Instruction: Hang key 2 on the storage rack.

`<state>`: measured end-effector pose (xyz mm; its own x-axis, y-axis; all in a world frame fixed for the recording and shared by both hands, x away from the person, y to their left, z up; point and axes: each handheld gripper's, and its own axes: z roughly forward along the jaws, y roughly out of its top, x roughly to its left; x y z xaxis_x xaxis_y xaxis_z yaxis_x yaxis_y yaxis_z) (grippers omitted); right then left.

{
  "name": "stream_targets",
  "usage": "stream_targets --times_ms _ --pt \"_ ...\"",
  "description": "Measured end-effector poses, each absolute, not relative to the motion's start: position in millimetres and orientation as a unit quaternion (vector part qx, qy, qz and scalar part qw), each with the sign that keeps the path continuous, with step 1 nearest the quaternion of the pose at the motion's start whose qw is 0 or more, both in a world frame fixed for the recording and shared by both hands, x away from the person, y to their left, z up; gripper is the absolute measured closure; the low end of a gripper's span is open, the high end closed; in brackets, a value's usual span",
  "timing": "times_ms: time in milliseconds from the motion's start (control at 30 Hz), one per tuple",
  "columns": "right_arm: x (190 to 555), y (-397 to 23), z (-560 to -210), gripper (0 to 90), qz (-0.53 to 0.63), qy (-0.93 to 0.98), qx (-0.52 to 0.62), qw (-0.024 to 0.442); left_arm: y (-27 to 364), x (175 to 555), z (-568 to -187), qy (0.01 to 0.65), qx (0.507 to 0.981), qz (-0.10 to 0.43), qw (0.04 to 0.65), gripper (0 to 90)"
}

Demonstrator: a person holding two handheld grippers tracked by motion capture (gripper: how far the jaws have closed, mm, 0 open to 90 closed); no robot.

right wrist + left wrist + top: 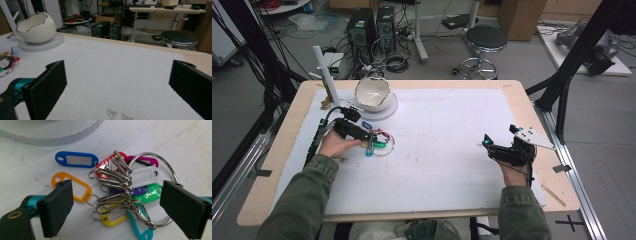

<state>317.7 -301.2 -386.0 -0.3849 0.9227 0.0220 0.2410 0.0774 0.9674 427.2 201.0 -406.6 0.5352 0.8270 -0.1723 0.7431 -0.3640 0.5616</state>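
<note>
A bunch of coloured plastic key tags [117, 185] hangs by metal clips on a large metal ring [172, 173] and lies on the white mat. My left gripper [118, 187] is open, low over the bunch, with one jaw on each side of it and not touching. In the high view the left gripper [368, 135] sits at the tags [379, 142], left of centre. My right gripper [486, 142] rests open at the right of the mat with nothing between its jaws. The right gripper view shows that gripper [117, 65] over bare mat, with the key ring [6, 63] far off at the left edge.
A white egg-shaped bowl [372, 93] with a jagged rim stands on a round white base [387, 111] just behind the tags. A white post [324, 72] rises at the table's back left. The white mat [442, 160] covers most of the wooden table [287, 145].
</note>
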Motion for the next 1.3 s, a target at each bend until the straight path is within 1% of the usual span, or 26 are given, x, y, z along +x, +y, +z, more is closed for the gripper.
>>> stream_targets --times_ms 167,400,567,667,767,867,900,933,1000,1033,1133,1300 --pt "317.9 -301.5 -386.0 0.4 0.513 0.655 0.443 0.334 198.6 426.9 -407.7 0.477 0.824 0.073 0.296 19.6" --pt "317.9 -301.6 -385.9 0.4 0.512 0.654 0.442 0.338 197.4 426.9 -409.1 0.474 0.829 0.077 0.288 34.4" --pt "317.8 -301.2 -386.0 0.4 0.511 0.656 0.442 0.337 195.1 427.3 -411.6 0.474 0.832 0.078 0.278 37.4" --pt "317.9 -301.3 -386.0 0.4 0.511 0.656 0.441 0.338 193.3 427.3 -412.7 0.478 0.830 0.078 0.279 41.8" --pt "317.8 -301.4 -386.0 0.4 0.511 0.656 0.443 0.336 192.0 427.4 -413.4 0.471 0.833 0.077 0.278 49.3" --pt "318.2 -301.0 -386.2 0.5 0.509 0.658 0.441 0.336 189.2 427.1 -415.8 0.468 0.838 0.086 0.267 58.3" --pt "318.2 -300.9 -386.2 0.4 0.510 0.657 0.441 0.337 189.3 427.1 -415.7 0.467 0.838 0.087 0.269 59.7" --pt "318.1 -300.9 -386.2 0.5 0.510 0.657 0.442 0.337 189.8 426.6 -414.7 0.464 0.837 0.089 0.277 63.2" --pt "317.9 -301.3 -386.1 0.5 0.510 0.657 0.443 0.336 190.4 425.4 -412.6 0.456 0.838 0.100 0.282 76.0" --pt "318.0 -301.3 -386.1 0.4 0.510 0.657 0.443 0.336 191.4 425.8 -412.4 0.453 0.840 0.098 0.281 77.8" --pt "318.1 -301.0 -386.1 0.5 0.510 0.657 0.441 0.337 192.0 425.8 -411.2 0.455 0.840 0.094 0.280 80.2" --pt "317.9 -301.2 -386.0 0.5 0.510 0.656 0.443 0.336 194.7 425.6 -410.1 0.450 0.842 0.095 0.281 81.6"
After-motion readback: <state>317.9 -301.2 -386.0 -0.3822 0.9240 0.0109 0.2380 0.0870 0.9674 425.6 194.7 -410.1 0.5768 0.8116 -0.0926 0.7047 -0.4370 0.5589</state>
